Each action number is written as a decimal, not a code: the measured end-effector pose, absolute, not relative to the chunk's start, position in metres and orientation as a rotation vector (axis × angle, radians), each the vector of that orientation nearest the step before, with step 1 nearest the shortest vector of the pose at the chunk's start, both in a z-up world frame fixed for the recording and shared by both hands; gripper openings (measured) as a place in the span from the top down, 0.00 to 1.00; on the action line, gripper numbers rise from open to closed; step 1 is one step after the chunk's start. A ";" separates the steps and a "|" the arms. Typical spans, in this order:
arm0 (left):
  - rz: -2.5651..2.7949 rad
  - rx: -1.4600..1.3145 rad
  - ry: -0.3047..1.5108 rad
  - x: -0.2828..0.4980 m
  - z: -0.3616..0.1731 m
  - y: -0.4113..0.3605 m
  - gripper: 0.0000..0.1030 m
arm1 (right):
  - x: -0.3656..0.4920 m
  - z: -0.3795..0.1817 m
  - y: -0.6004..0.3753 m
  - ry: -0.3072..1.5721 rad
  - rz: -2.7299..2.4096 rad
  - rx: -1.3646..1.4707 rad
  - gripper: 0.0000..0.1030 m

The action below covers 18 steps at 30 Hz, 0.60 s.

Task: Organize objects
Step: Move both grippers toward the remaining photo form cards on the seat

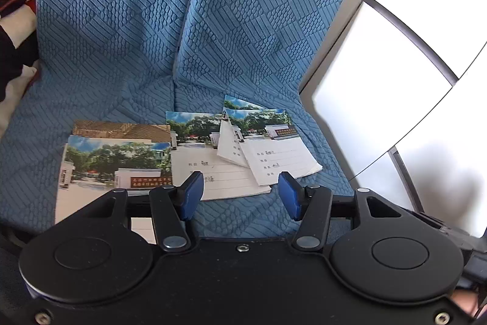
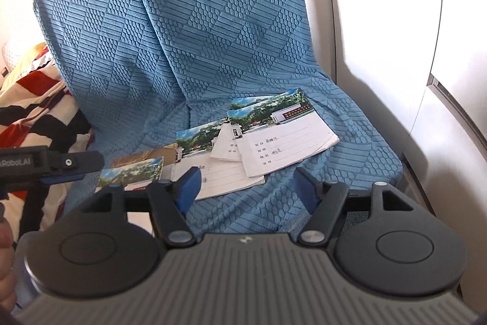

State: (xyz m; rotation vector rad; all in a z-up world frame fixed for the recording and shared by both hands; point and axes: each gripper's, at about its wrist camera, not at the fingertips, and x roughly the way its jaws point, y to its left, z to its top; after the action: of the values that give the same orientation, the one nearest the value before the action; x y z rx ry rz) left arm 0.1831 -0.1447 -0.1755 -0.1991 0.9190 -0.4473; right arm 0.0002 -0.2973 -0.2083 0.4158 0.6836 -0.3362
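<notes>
Several thin notebooks with photo covers lie scattered on a blue-covered chair seat. The rightmost notebook overlaps a folded white sheet and a middle notebook. A left pile of notebooks lies beside them. My left gripper hovers open just in front of the middle notebook, nothing between its blue pads. My right gripper is open too, over bare cloth near the notebooks' front edges. The left gripper's finger shows at the left of the right wrist view.
The blue textured cover drapes the chair seat and back. A striped red, black and white cloth lies to the left. White walls and a door frame stand close on the right. A hand shows at the left edge.
</notes>
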 end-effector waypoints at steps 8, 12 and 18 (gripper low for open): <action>-0.479 -0.263 0.964 0.208 -0.200 -0.163 0.50 | 0.008 -0.234 -0.315 0.689 -0.381 0.439 0.33; -0.502 -0.275 0.982 0.222 -0.213 -0.176 0.51 | 0.014 -0.243 -0.328 0.683 -0.405 0.462 0.34; -0.494 -0.274 1.018 0.246 -0.238 -0.195 0.51 | 0.031 -0.257 -0.351 0.682 -0.391 0.535 0.34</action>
State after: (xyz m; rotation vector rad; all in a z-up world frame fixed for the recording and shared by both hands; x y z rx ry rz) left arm 0.2458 -0.1949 -0.2376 -0.2736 1.0182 -0.4937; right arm 0.0308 -0.3511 -0.2569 0.5352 0.6822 -0.3910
